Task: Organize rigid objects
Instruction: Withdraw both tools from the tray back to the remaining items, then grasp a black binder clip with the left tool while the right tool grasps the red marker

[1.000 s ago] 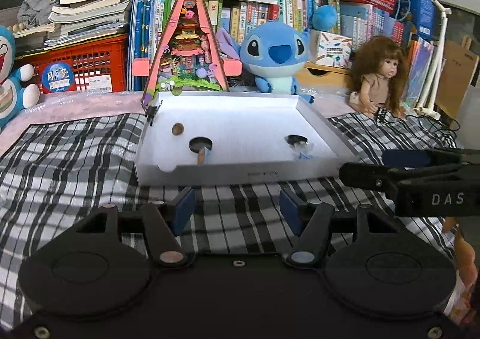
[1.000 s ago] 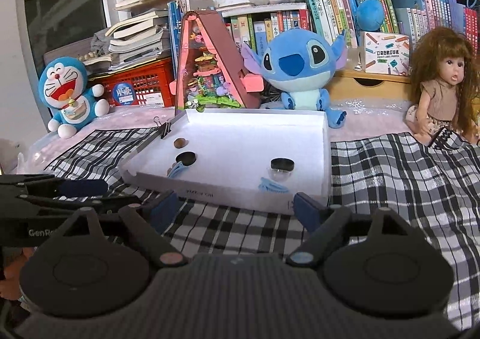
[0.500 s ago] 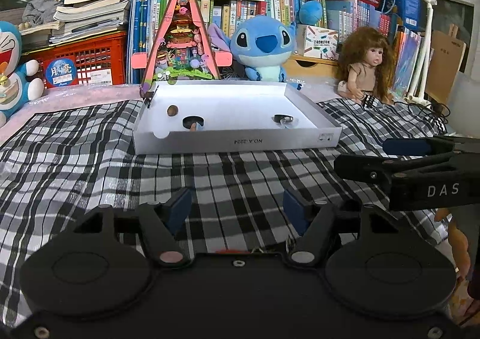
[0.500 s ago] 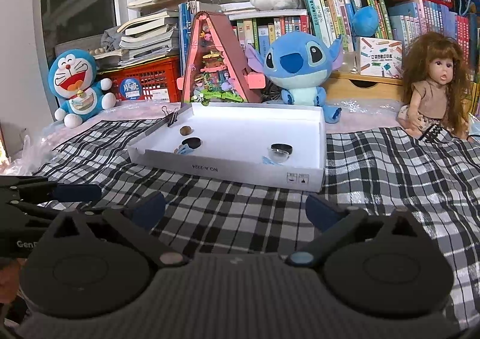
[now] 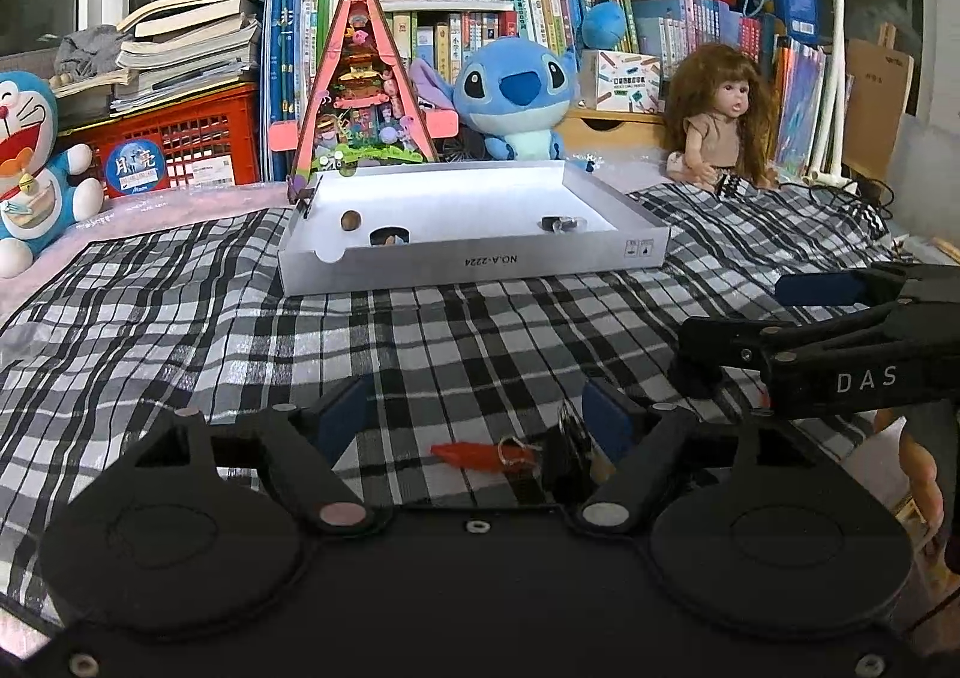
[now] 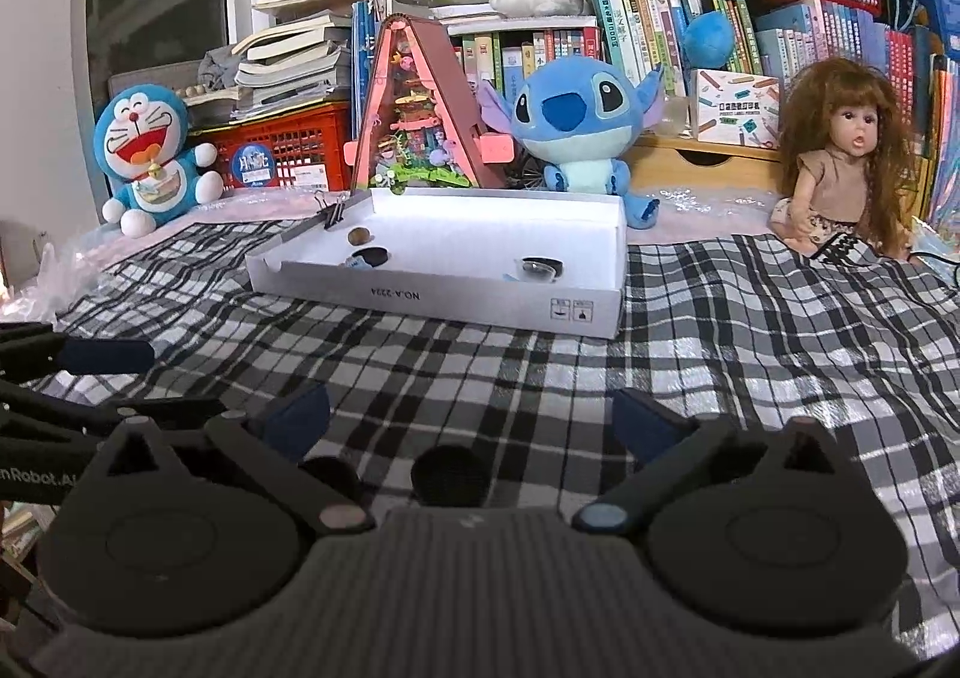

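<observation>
A white box lid [image 5: 474, 261] [image 6: 432, 297] lies on the checked cloth and holds a brown ball [image 5: 350, 221], a dark cap [image 5: 389, 237] and another dark round piece [image 5: 561, 224]. My left gripper [image 5: 477, 417] is open, low over the cloth. Between its fingers lie a red-orange piece [image 5: 480, 453] and a small black object [image 5: 570, 450]. My right gripper [image 6: 471, 417] is open and empty; two dark round pieces [image 6: 447, 474] lie on the cloth close under it. The right gripper shows at the right of the left wrist view [image 5: 840, 342].
Behind the lid stand a pink triangular toy house [image 5: 363, 96], a blue plush [image 5: 516, 96], a doll [image 5: 723, 120] and a Doraemon plush [image 6: 150, 150]. Books and red crates fill the back wall. A binder clip [image 6: 333, 210] grips the lid's far left corner.
Both grippers have pulled back from the white lid and dropped lower over the cloth. The red-orange piece and black items near the fingers have come into view.
</observation>
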`<state>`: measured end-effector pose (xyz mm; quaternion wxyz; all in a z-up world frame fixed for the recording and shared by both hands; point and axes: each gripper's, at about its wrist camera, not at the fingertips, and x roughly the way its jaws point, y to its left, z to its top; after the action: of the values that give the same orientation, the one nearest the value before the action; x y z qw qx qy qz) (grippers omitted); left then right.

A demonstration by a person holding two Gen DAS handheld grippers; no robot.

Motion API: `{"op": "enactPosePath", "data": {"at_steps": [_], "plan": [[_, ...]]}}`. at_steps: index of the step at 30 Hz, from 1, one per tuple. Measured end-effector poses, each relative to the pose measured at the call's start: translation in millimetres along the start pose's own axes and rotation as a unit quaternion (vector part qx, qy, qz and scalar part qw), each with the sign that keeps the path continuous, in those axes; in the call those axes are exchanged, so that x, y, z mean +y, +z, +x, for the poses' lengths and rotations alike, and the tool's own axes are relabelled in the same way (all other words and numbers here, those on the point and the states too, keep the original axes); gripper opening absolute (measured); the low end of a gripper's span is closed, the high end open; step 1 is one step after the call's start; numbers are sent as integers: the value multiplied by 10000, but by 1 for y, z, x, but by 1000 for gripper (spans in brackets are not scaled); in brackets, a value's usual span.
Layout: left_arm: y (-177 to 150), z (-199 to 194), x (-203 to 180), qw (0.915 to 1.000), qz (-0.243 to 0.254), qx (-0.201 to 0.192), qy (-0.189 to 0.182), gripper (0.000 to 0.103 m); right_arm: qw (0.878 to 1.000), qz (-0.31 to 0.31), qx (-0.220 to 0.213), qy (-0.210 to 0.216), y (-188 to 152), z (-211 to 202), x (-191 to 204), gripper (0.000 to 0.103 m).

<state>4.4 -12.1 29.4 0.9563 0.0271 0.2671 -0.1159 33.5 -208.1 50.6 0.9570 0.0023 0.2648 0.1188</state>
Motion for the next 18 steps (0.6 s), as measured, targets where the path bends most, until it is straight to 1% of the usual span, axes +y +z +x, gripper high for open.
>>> {"op": "enactPosePath", "data": {"at_steps": [6,9,13,18], "plan": [[-11,-3,-4,10000,31,83,-31,77,9999,-128,-11,-105,-11,-8,1,103],[-16,-4,-5,9999,81,117,-22,75,9996,-241,20,-154,-18,-10,3,103],[-23,-5,-8,9996,160,225,-115,69,9990,-394,77,-186,-26,-11,6,103],[-27,-3,-7,9992,72,357,-169,55,9984,-511,173,-196,-36,-12,8,103]]}}
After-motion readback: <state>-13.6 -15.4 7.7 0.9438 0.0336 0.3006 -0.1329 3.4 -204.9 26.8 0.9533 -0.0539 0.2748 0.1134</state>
